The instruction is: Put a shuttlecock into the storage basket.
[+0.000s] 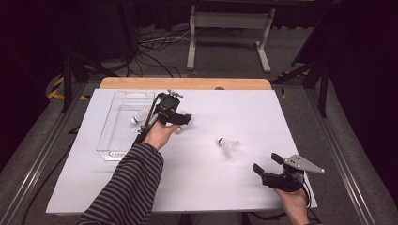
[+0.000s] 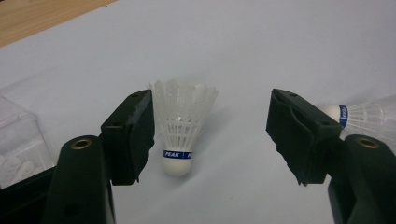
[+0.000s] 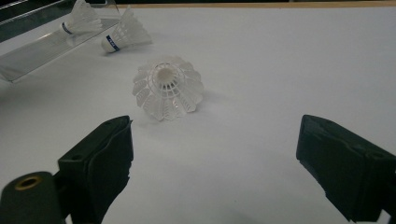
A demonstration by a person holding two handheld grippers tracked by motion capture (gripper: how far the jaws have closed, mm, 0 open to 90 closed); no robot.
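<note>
My left gripper (image 1: 184,119) hovers over the white table just right of a clear tray. In the left gripper view a white shuttlecock (image 2: 180,128) with a blue band lies between the wide-apart jaws of my left gripper (image 2: 210,135), close to the left-hand one, and neither pad presses on it. A second shuttlecock (image 1: 229,146) lies mid-table, also seen behind the right-hand jaw (image 2: 364,115). My right gripper (image 1: 266,162) rests open near the front right, and the right gripper view (image 3: 215,154) looks into that shuttlecock's skirt (image 3: 168,87).
The clear plastic tray (image 1: 111,151) sits at the table's left with a shuttlecock (image 1: 140,116) in it. The right gripper view has one shuttlecock (image 3: 81,18) behind the tray wall and another (image 3: 123,35) beside it. A wooden strip (image 1: 185,83) edges the far side.
</note>
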